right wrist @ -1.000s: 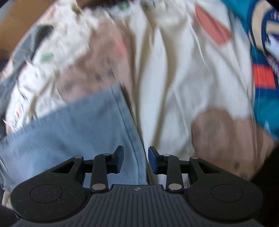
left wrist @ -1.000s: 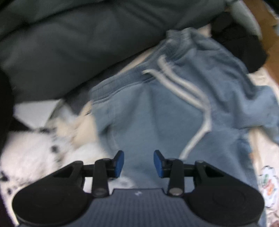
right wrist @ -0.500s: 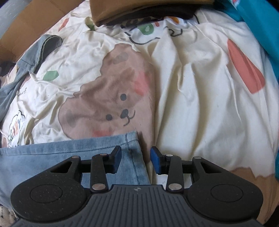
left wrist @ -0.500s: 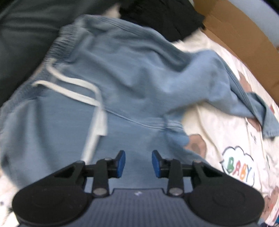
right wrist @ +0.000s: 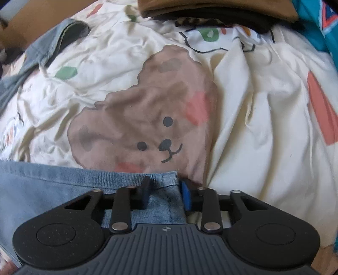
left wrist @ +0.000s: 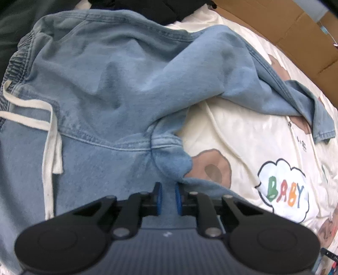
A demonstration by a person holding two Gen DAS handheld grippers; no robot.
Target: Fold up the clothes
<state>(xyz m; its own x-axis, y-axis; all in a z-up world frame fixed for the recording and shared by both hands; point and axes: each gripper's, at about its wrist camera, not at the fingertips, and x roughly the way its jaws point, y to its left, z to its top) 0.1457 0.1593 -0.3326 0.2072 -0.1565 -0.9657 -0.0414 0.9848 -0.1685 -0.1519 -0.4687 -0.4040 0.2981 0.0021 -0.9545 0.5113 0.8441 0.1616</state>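
Blue rubber pads of my left gripper (left wrist: pixel 168 198) have just been closing and now stand close together, with a narrow fold of the light blue denim shorts (left wrist: pixel 118 88) pinched between them, near the crotch seam. My right gripper (right wrist: pixel 164 194) has also just been closing; its jaws stand a little wider, and the hem corner of one leg of the same shorts sits between them. The left pad lies on the cloth, but if the right pad already presses on the edge I cannot tell. Both claws point steeply down. From my left claw outward, the shorts spread upward over the bed, wrinkled, with the elastic waistband at the upper left and the white flat drawstring (left wrist: pixel 49 135) hanging down the left side. One leg stretches away to the right. Under the shorts lies the cream bed sheet with brown bear prints (right wrist: pixel 253 127), with a cloud that says BABY. Beyond my right claw, at the top, lies a brown folded garment (right wrist: pixel 211 8), and a teal garment (right wrist: pixel 316 21) at the right edge. Brown cardboard (left wrist: pixel 285 31) stands behind the bed.
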